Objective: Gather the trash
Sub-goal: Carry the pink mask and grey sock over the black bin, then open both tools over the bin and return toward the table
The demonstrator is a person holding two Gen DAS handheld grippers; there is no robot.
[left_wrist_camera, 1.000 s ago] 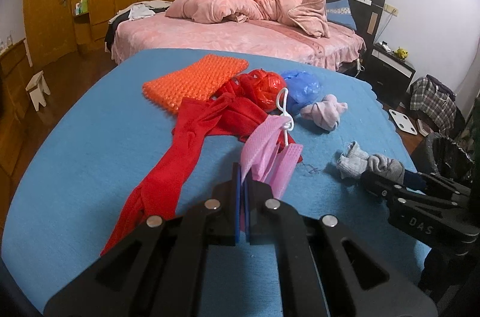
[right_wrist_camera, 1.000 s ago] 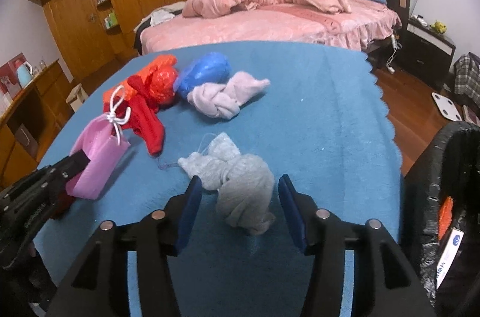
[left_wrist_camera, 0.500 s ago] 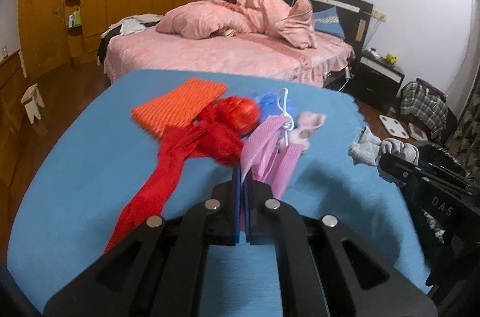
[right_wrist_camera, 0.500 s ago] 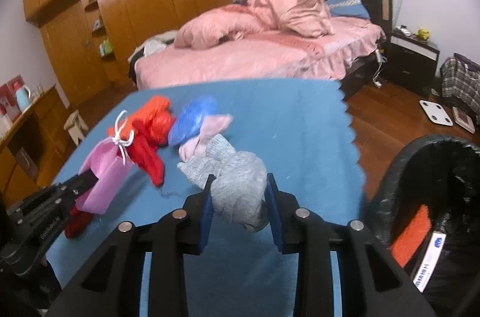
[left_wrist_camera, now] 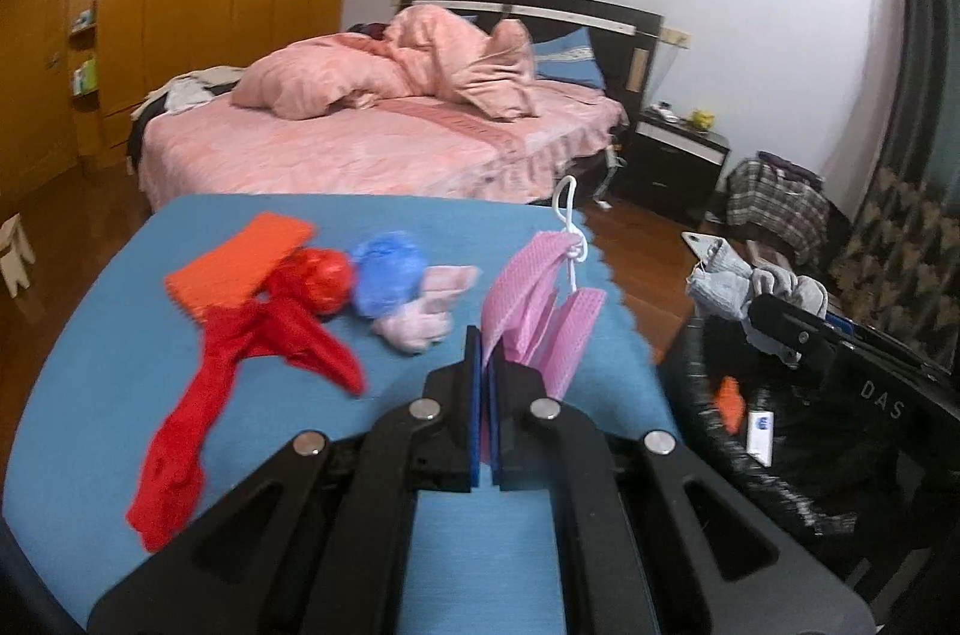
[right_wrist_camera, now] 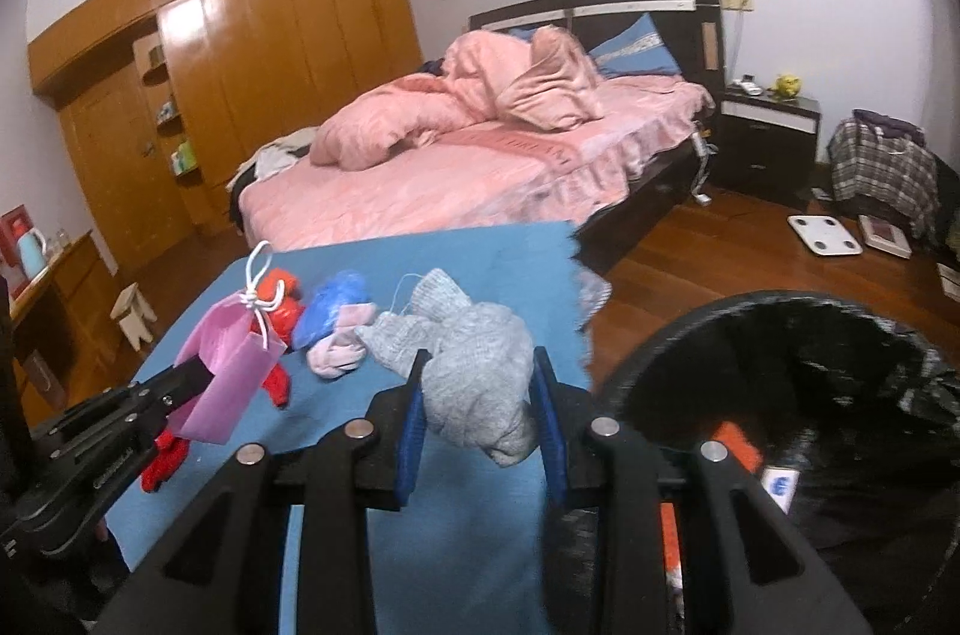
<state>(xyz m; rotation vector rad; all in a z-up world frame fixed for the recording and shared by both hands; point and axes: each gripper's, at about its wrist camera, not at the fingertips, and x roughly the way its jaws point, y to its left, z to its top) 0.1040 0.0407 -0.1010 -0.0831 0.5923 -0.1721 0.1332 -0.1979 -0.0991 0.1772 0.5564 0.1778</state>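
Observation:
My left gripper (left_wrist_camera: 485, 353) is shut on a pink bag (left_wrist_camera: 543, 302) with a white string, held above the blue table (left_wrist_camera: 108, 371). It also shows in the right wrist view (right_wrist_camera: 231, 371). My right gripper (right_wrist_camera: 480, 395) is shut on a grey cloth bundle (right_wrist_camera: 474, 371), held at the table's right edge beside the black trash bin (right_wrist_camera: 798, 395). The bundle (left_wrist_camera: 744, 287) hangs over the bin (left_wrist_camera: 780, 467) in the left wrist view. On the table lie a red cloth (left_wrist_camera: 240, 365), a red ball (left_wrist_camera: 321, 275), a blue bag (left_wrist_camera: 384, 272), a pale pink cloth (left_wrist_camera: 420, 317) and an orange mat (left_wrist_camera: 240, 263).
The bin holds an orange item (right_wrist_camera: 735, 446) and a white card (right_wrist_camera: 780, 485). A pink bed (right_wrist_camera: 480, 167) stands behind the table, a black nightstand (right_wrist_camera: 762, 137) to its right. A white scale (right_wrist_camera: 825, 234) lies on the wood floor. Wooden wardrobes (right_wrist_camera: 240, 83) line the left wall.
My right gripper closed on the grey bundle, lifted it off the table and moved right to the bin. My left gripper carried the pink bag up and to the right.

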